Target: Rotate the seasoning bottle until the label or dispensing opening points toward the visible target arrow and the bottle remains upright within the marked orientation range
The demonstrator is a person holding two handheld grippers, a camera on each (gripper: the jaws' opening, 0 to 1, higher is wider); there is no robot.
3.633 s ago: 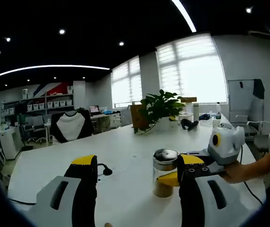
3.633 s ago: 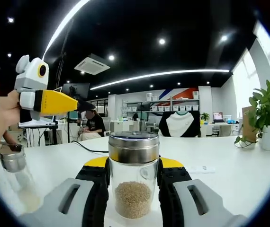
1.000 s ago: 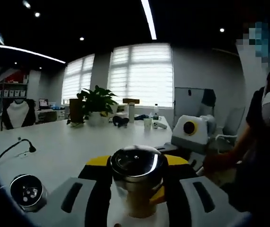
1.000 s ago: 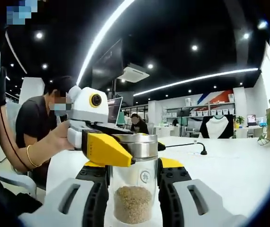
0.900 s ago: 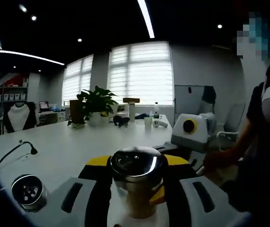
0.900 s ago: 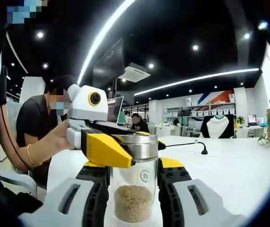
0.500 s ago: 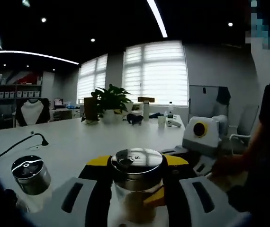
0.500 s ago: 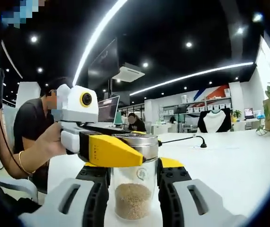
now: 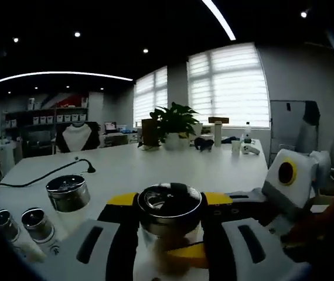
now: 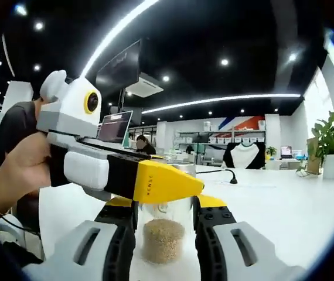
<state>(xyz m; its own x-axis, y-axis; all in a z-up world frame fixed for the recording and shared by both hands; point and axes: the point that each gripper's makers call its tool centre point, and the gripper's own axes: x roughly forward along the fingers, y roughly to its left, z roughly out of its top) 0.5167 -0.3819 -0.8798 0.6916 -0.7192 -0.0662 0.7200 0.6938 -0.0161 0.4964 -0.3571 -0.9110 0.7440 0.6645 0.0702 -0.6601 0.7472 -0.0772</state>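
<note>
Left gripper view — three capped jars (image 9: pixel 67 193) beside gripped seasoning bottle (image 9: pixel 169 219).

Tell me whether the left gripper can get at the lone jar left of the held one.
Probably not as things stand: the left gripper is shut on the bottle. The lone jar stands apart with bare table around it, so it would be reachable after letting go.

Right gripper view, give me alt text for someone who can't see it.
A glass seasoning bottle holding tan grains stands between the right gripper jaws on a white table. The left gripper, held in a hand, crosses its top from the left.
</note>
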